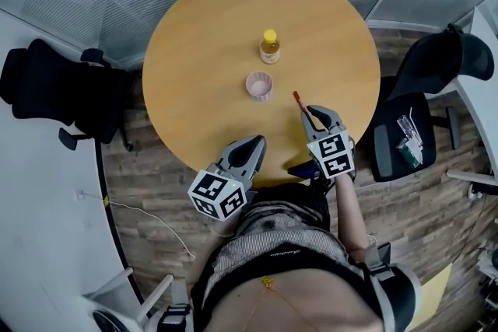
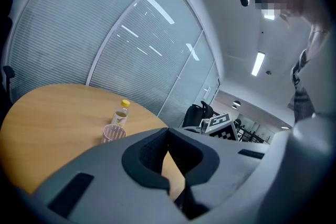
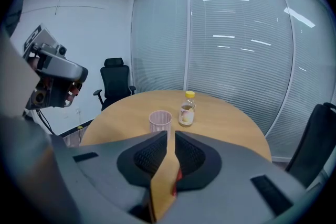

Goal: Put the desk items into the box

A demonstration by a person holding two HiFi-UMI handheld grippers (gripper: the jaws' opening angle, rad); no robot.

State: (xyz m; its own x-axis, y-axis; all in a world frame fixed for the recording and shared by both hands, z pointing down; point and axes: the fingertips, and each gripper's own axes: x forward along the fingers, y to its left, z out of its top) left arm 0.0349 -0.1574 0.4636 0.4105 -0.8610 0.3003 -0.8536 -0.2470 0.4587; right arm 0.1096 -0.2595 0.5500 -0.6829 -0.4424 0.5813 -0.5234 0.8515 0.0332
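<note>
On the round wooden table [image 1: 194, 50] a small bottle with a yellow cap [image 1: 270, 47] stands behind a pink ribbed cup [image 1: 259, 85]. A thin red pen [image 1: 298, 99] lies to the cup's right. My right gripper [image 1: 311, 112] sits at the pen's near end, its jaws parted by a narrow slit. In the right gripper view a bit of the red pen [image 3: 178, 176] shows low in that slit; no pad presses on it. My left gripper [image 1: 258, 141] hovers at the table's near edge, shut and empty, with its tips touching in the left gripper view [image 2: 168, 131].
Black office chairs stand left [image 1: 47, 82] and right [image 1: 436, 66] of the table; the right one has small items on its seat [image 1: 408, 140]. Glass walls with blinds curve behind the table. The person's body fills the near side.
</note>
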